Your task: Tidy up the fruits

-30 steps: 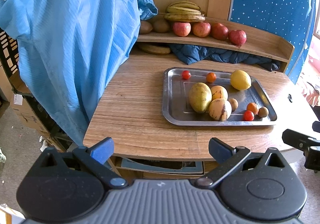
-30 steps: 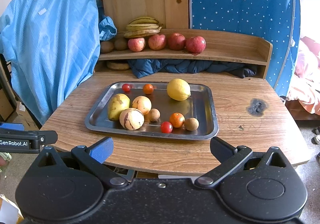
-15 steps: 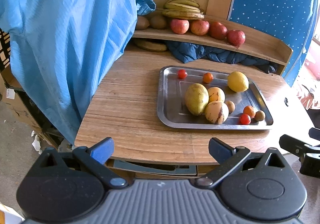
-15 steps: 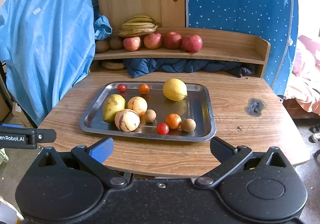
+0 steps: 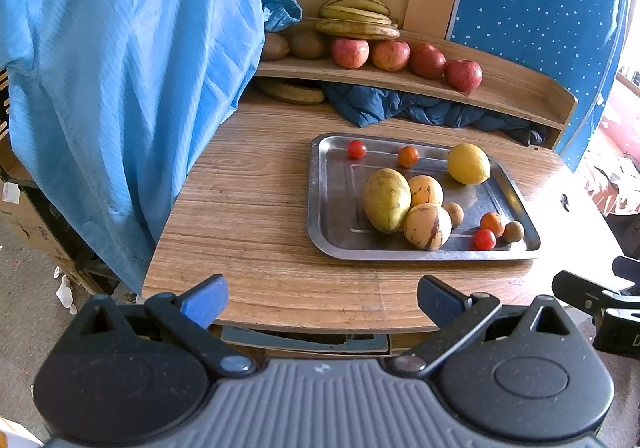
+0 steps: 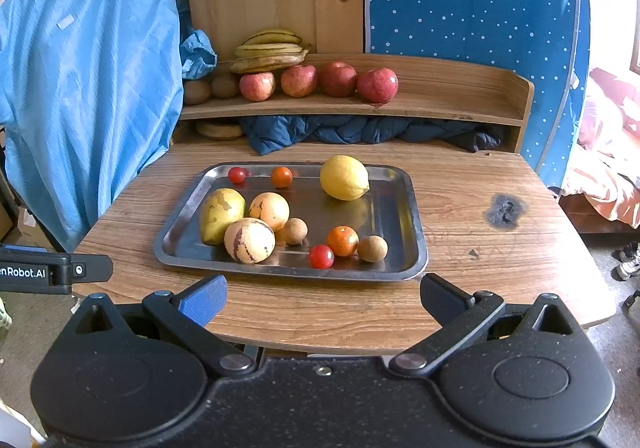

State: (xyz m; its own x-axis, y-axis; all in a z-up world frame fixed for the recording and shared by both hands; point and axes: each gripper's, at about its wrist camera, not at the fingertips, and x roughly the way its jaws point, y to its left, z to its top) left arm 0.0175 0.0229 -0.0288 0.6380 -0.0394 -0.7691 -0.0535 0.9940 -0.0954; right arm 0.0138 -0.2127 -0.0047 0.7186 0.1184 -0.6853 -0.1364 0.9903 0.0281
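Both the left gripper (image 5: 322,294) and right gripper (image 6: 322,294) are hovering with jaws wide and empty short of the wooden surface (image 6: 480,248), where the fruits are sitting mixed (apples and bananas are lining the shelf behind) on the rectangular steel tray (image 6: 408,216), so whichever closes in should be squaring up over one fruit alone.

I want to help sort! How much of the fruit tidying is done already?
Apples and bananas already sit lined up on the shelf. Nothing is in hand: the left gripper and right gripper are open and empty. The lemon and other fruit are on the tray, not yet sorted.
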